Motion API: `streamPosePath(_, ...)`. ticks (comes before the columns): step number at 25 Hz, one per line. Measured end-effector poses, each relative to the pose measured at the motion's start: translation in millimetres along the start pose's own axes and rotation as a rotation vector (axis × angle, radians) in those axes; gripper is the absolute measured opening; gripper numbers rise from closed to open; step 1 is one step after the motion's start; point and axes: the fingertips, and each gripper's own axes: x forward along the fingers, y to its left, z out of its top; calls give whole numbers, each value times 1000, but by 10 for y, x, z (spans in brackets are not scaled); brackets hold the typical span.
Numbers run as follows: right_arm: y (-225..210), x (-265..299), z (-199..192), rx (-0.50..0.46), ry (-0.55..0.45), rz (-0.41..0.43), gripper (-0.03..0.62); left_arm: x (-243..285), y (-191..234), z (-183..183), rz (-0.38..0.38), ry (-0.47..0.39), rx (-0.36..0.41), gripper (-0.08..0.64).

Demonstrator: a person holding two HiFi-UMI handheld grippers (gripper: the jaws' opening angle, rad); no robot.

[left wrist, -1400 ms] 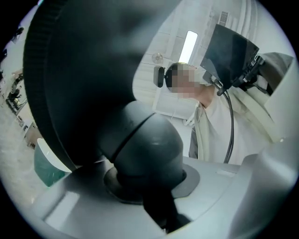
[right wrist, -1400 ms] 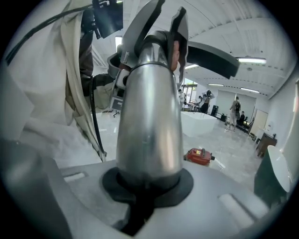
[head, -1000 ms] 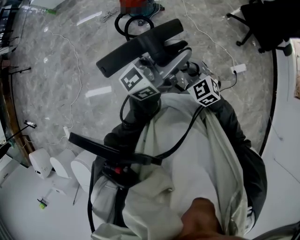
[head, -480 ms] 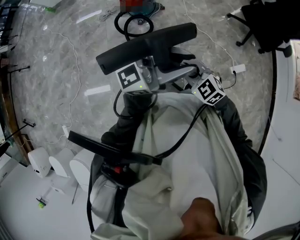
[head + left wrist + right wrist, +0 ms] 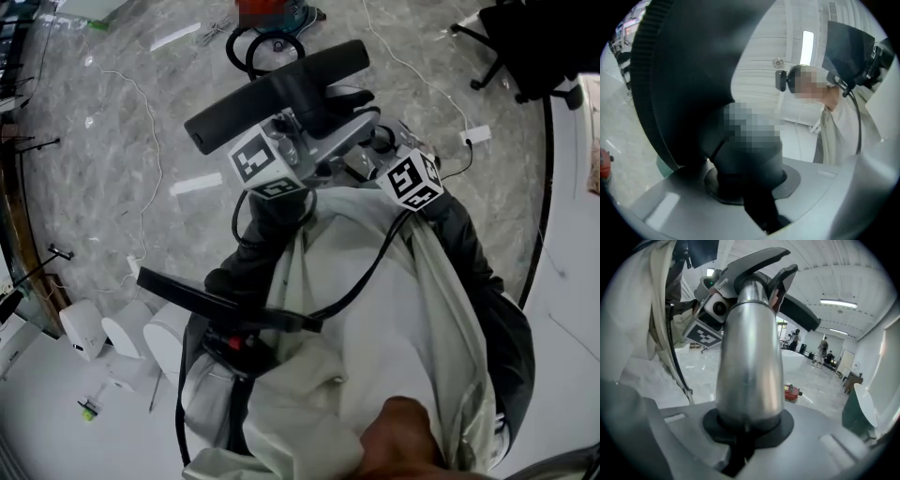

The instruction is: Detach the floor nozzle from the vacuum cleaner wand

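Note:
The black floor nozzle (image 5: pixel 277 94) is held up in front of my chest, lying slantwise over the grey floor. Its neck meets the silver wand (image 5: pixel 339 142), and the two look joined. My left gripper (image 5: pixel 281 155) is shut on the nozzle's black neck (image 5: pixel 745 159); in the left gripper view the gripper (image 5: pixel 750 192) has its jaws tight round that neck. My right gripper (image 5: pixel 380 161) is shut on the wand. In the right gripper view the silver wand tube (image 5: pixel 750 357) rises from between that gripper's (image 5: pixel 747 430) jaws up to the nozzle (image 5: pixel 757 263).
Grey marble floor with loose cables. A red canister (image 5: pixel 272 11) and a coiled black hose (image 5: pixel 255 49) lie at the far edge, a black office chair (image 5: pixel 525 42) at top right, a white power strip (image 5: pixel 476 137) near it. White rounded units (image 5: pixel 122 328) stand lower left. People (image 5: pixel 820 352) stand far off.
The nozzle and my left gripper swung slightly right and then back left. My right gripper has stayed almost still on the wand. Both grips are unchanged.

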Motion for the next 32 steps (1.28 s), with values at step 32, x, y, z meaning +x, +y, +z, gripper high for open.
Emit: streamPosePath(32,-320,-520,131,39,-45,-184,40,-1099,445,-783,348,307,-64,86)
